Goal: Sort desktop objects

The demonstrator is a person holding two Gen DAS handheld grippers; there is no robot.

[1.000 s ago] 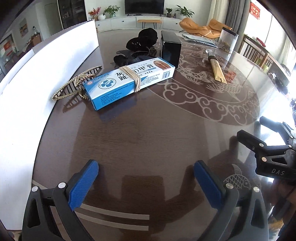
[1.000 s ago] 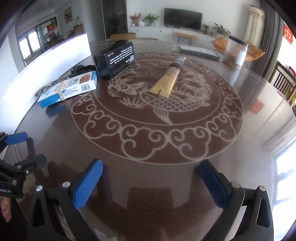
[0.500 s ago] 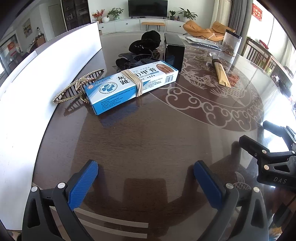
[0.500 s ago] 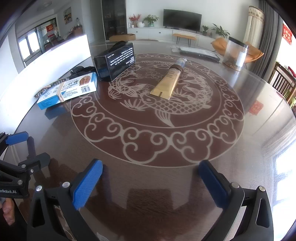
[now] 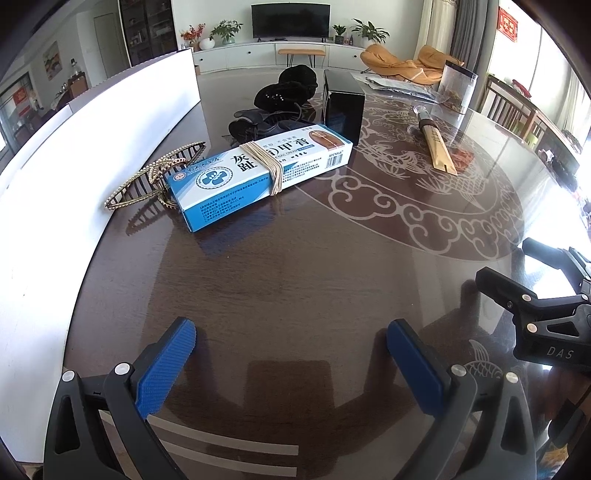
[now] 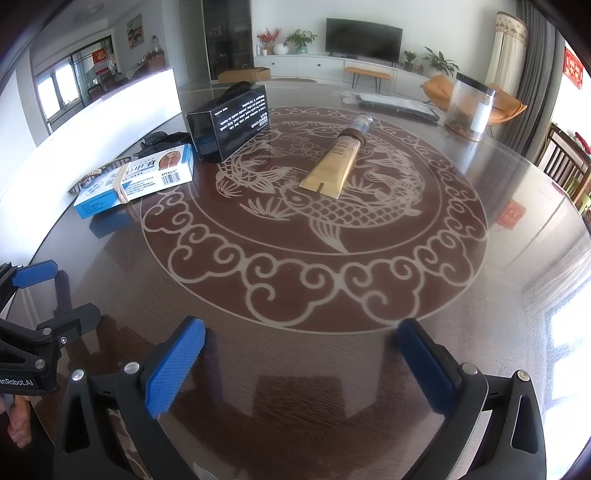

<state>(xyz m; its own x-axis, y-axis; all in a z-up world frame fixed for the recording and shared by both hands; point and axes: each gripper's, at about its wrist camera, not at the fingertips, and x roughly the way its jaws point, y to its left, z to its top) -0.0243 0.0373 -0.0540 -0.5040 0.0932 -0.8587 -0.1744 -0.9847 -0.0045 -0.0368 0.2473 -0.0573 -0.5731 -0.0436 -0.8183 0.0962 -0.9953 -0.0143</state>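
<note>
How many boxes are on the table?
2. The blue and white box lies flat near the white board. The black box stands just behind it, next to some black things. Another could hide behind those.

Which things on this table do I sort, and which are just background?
To sort: blue-and-white box, black box, gold tube, beaded headband, black fabric item.

Probably background: clear jar, flat packet, white board, TV.

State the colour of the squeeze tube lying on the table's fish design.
Gold, with a dark brown band near its cap; the squeeze tube shows best in the right wrist view.
</note>
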